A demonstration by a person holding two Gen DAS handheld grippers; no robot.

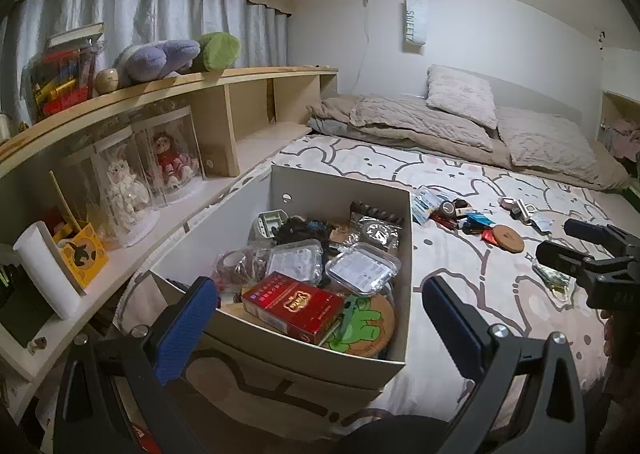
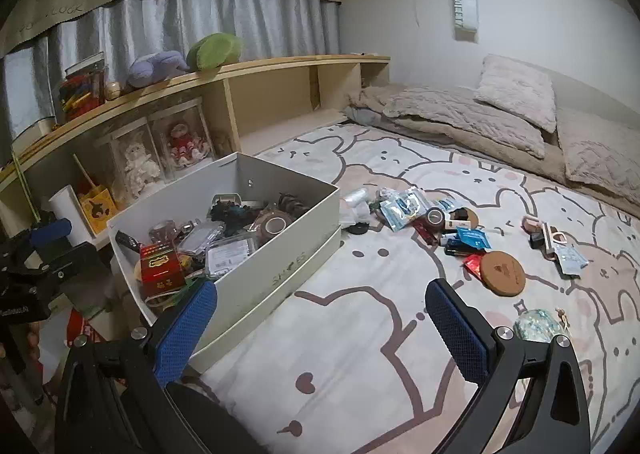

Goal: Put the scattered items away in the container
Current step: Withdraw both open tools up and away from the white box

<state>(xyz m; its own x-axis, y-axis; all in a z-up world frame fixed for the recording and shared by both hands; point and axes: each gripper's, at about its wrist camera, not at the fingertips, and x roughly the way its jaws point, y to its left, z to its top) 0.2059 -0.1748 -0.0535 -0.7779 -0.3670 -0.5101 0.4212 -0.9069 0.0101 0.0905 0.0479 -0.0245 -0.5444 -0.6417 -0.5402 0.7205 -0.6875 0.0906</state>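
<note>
Left gripper (image 1: 320, 318): jaws wide apart, nothing between blue pads (image 1: 184, 328); hovering over near end of white box (image 1: 340, 182), apart from its contents.

Right gripper (image 2: 322, 326): jaws wide apart, nothing held; above bare stretch of bed sheet (image 2: 360, 334), just beside box's near right corner.

Box on bed near left edge, alongside wooden shelf unit (image 1: 248, 74). Inside, near end: red carton (image 1: 294, 304) lying flat, partly over cork coaster with green figure (image 1: 366, 328). Behind these: clear plastic packs (image 1: 362, 268), dark tangled item (image 1: 304, 230), foil pouch (image 1: 378, 232), tape roll (image 2: 275, 223).

Still loose on sheet, toward middle of bed, well apart from both grippers: plain cork coaster (image 2: 503, 273), red sachet (image 2: 472, 264) touching its left edge, blue sachets (image 2: 474, 237), wrapped masks (image 2: 402, 206), tape roll beside small dark boxes (image 2: 435, 216), black disc (image 2: 357, 229) just beside box's far right corner. Farther toward right edge: cluster with mask packet (image 2: 572, 256). Clear crinkled bag (image 2: 538, 324) near right gripper's outer finger, not touching as far as visible.

Pillows (image 2: 516, 90) and folded blanket (image 2: 460, 118) at head end.
</note>
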